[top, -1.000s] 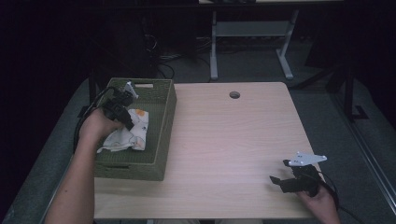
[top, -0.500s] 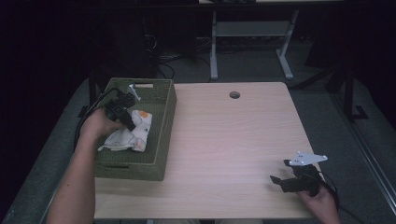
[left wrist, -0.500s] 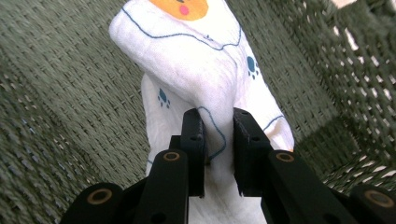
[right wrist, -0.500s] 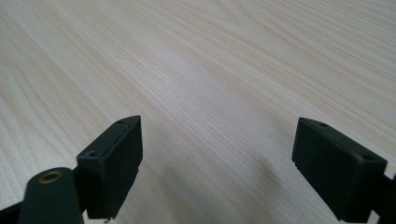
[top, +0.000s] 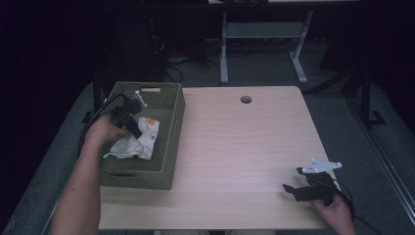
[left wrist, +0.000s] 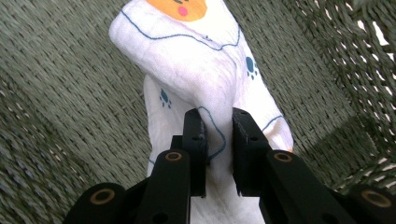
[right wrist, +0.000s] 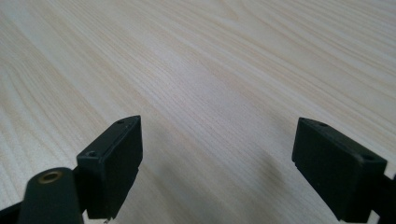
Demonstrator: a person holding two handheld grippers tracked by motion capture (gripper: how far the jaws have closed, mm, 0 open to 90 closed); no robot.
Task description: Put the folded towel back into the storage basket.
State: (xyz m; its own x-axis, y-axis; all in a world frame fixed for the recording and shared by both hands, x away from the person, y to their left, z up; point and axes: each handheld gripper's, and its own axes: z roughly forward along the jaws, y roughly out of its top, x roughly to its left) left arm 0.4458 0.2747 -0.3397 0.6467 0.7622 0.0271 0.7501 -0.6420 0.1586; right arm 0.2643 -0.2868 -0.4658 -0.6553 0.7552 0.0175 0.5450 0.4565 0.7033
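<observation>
White cloth (left wrist: 205, 70) looked soft and limp, best pinched on a fold. Left hand-held gripper (left wrist: 219, 140) clenched its edge inside the basket (top: 173, 122); right hand-held gripper (right wrist: 219, 158) stood released.

- The basket (top: 169, 147) sits on the desk (top: 244, 156) at its 9 o'clock edge.
- The cloth (top: 137, 142) lies in the basket.
- The left hand-held gripper (top: 133, 128) is over the basket, clamped on the cloth.
- The right hand-held gripper (top: 289, 190) rests at the desk's 4 o'clock corner.
- A hole (top: 245, 99) lies at the desk's 12 o'clock edge.
</observation>
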